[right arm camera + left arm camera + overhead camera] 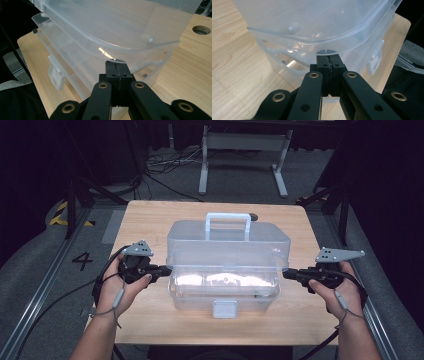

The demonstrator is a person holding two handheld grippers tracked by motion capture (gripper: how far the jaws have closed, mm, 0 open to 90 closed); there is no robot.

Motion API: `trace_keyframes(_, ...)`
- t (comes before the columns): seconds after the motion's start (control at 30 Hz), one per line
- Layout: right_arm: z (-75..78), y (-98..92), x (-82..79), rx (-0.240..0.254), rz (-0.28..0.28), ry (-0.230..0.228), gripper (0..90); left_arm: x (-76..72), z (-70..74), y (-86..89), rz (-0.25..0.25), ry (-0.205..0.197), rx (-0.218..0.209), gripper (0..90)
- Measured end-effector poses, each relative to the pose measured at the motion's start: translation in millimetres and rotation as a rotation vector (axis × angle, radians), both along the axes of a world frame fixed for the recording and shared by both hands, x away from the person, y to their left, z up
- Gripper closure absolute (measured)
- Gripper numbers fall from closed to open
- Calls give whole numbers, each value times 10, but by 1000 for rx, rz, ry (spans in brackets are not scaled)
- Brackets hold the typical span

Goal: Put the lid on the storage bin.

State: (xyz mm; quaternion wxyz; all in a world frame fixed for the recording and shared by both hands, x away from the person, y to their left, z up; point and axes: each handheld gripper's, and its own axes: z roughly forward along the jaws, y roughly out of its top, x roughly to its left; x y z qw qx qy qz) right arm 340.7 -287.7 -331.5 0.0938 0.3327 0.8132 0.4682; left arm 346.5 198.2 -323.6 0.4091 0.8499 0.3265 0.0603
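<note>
High view first: a clear plastic box is sitting in the middle of the wooden table, and its lid is tilting up at the front, with the white handle sticking up at the top centre. The left gripper is coming in from the left side of the frame and the right gripper from the right, each with its tip sitting right at the lid's side edge. From up here the tips are too small and dark to make out whether they're pinching anything. A white latch is hanging at the box's front wall, and glare is washing out whatever is lying inside.

Left gripper view: the jaws are pressing flat together in the centre of the frame, tip tucked just under the lid's rim (it's looking like touching, but I can't tell for sure). The box top is getting cut off by the upper edge.

Right gripper view: same deal, jaws are sitting together with nothing between them, tip right under the lid rim. A round hole in the table is showing at the upper right, partly cut off.
</note>
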Motion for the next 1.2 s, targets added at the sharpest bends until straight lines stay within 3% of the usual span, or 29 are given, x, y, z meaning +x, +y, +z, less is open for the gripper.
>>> trace_keyframes(0.43,-31,27,4,-46,34,11,900,-2,-13,1,-14,28,35,890)
trace_keyframes(1.2,-134,90,35,-171,80,109,900,28,-116,-74,-88,124,163,893)
